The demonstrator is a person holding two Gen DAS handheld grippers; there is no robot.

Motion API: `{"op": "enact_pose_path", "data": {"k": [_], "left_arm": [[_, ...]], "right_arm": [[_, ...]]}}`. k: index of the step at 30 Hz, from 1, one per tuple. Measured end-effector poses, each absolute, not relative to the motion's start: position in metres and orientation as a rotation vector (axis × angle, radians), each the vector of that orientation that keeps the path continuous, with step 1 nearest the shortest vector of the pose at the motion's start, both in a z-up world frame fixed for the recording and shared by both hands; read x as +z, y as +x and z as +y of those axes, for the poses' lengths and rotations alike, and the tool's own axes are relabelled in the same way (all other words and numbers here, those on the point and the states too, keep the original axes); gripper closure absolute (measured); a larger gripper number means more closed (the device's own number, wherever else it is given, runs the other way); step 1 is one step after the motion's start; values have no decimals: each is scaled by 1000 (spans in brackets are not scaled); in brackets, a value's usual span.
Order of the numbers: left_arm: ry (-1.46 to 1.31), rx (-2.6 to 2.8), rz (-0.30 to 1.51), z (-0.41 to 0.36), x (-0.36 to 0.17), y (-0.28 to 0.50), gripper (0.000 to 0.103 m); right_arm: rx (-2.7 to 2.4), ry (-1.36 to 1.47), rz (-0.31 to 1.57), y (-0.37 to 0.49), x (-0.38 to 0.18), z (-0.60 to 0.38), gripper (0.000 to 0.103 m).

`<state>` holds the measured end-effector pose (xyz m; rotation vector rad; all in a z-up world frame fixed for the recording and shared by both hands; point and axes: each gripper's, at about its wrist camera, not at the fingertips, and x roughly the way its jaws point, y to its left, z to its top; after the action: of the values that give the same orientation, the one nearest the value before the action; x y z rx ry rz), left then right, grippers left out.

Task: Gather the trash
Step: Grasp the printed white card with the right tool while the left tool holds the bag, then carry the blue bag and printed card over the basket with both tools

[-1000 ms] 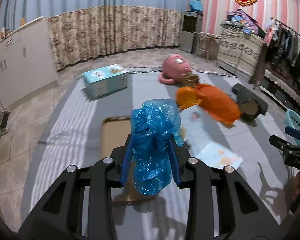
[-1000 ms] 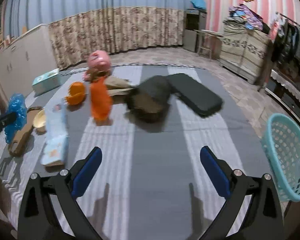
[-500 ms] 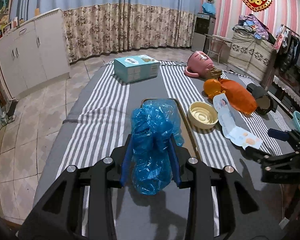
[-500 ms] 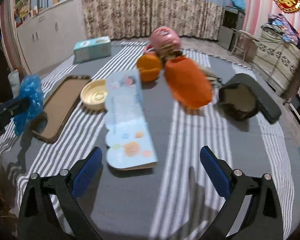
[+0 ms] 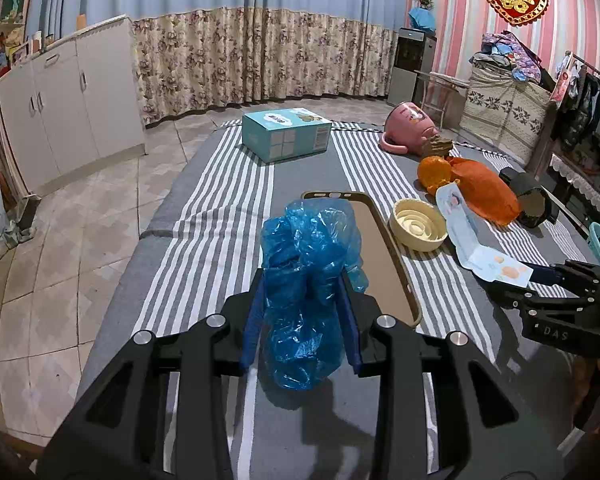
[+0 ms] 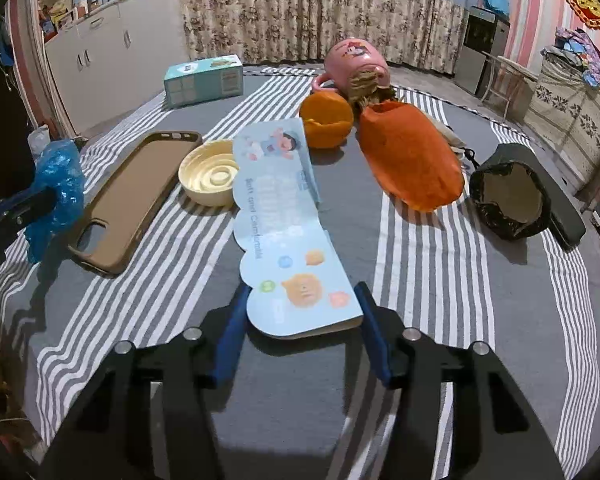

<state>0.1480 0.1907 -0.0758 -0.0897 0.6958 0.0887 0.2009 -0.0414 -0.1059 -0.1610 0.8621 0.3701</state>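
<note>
My left gripper [image 5: 302, 316] is shut on a crumpled blue plastic bag [image 5: 306, 280] and holds it above the striped cloth; the bag also shows at the left in the right wrist view [image 6: 56, 188]. My right gripper [image 6: 302, 332] is open, its blue pads on either side of the near end of a light blue printed wrapper [image 6: 288, 232] that lies flat on the cloth. I cannot tell whether the pads touch it. The right gripper also shows in the left wrist view [image 5: 548, 276] at the wrapper's end [image 5: 496, 266].
On the striped cloth [image 6: 440, 280] lie a brown phone case [image 6: 136, 196], a cream lid [image 6: 210, 178], an orange peel [image 6: 326, 120], an orange bag [image 6: 412, 160], a pink cup [image 6: 354, 64], a black crumpled wrapper [image 6: 508, 198] and a teal box [image 6: 204, 80]. A teal basket rim [image 5: 598, 240] is at right.
The right gripper swung left from the basket side, came down at the light blue wrapper, and its jaws narrowed around the wrapper's end. The left gripper kept hold of the blue bag.
</note>
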Motion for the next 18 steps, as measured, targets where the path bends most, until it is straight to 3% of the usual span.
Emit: {"op": "enact_pose_path", "data": {"k": [9, 18], "left_arm": [[-58, 63, 647, 164, -54, 147, 70], [-33, -30, 588, 100, -33, 163, 70]], "right_arm": [[305, -166, 740, 187, -72, -88, 51], [94, -56, 685, 172, -37, -213, 51]]}}
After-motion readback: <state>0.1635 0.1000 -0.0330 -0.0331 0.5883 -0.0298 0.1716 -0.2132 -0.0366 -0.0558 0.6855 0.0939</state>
